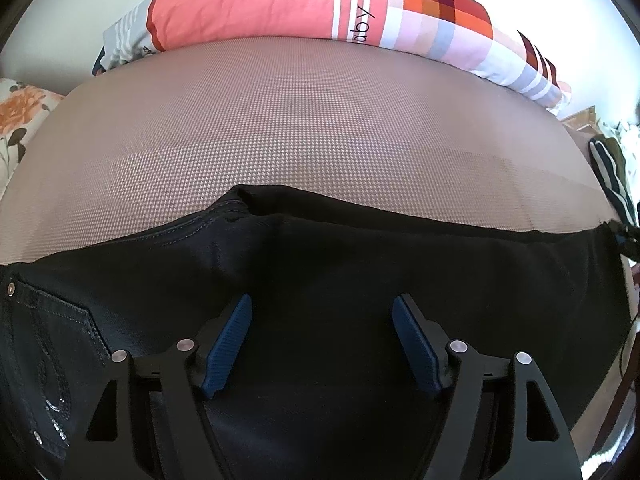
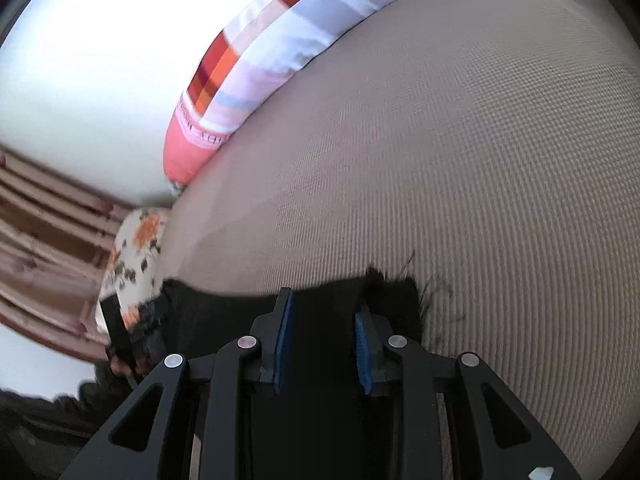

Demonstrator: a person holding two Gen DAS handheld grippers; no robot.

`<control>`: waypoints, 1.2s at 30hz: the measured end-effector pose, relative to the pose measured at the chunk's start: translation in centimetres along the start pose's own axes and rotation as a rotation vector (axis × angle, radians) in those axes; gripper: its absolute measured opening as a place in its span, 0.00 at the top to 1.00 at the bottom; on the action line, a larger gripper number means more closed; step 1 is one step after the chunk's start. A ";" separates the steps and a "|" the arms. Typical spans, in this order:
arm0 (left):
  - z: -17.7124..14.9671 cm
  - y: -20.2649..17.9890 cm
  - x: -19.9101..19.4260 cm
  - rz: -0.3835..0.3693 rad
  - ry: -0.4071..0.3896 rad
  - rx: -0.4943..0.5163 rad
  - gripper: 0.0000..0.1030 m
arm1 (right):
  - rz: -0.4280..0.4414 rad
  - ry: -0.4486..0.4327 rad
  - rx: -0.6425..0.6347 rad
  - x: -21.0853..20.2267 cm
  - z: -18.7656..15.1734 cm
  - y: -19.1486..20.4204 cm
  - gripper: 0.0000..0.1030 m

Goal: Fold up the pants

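Note:
Black jeans (image 1: pixel 320 264) lie flat across the near side of a tan mesh mattress (image 1: pixel 304 128), with a back pocket (image 1: pixel 52 336) at the left. My left gripper (image 1: pixel 322 320) is open and hovers above the middle of the jeans, holding nothing. In the right wrist view, my right gripper (image 2: pixel 324 308) has its jaws partly apart over the frayed hem end of a black pant leg (image 2: pixel 392 292). Black cloth fills the gap between its blue pads (image 2: pixel 284 340). Whether it grips the cloth is unclear.
A rolled pink and checked quilt (image 1: pixel 320 8) lies along the mattress's far edge by a white wall. A floral pillow (image 1: pixel 20 116) sits at the left, and it also shows in the right wrist view (image 2: pixel 136 256). Dark striped clothing (image 1: pixel 608 168) lies at the right edge.

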State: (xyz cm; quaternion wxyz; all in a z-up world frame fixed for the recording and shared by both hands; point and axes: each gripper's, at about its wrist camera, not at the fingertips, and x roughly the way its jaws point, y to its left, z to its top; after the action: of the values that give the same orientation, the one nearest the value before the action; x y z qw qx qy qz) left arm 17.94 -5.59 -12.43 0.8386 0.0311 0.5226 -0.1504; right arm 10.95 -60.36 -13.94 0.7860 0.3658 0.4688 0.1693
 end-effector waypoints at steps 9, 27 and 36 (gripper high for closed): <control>0.5 0.2 -0.9 -0.032 -0.039 -0.035 0.29 | -0.208 -0.160 0.065 -1.6 -2.1 1.5 0.99; 2.7 0.2 1.0 -0.023 -0.099 0.091 0.29 | -0.604 -0.284 0.168 -1.4 -2.0 1.2 1.00; 2.2 2.1 -2.8 -0.137 -0.142 0.035 0.29 | -0.643 -0.316 0.134 -4.5 -2.2 3.9 0.92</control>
State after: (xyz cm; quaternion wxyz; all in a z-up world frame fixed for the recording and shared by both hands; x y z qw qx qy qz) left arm 19.35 -3.46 -9.18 0.8605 -0.0005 0.4602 -0.2183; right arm 7.09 -59.56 -8.91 0.8360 0.2722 0.4427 -0.1761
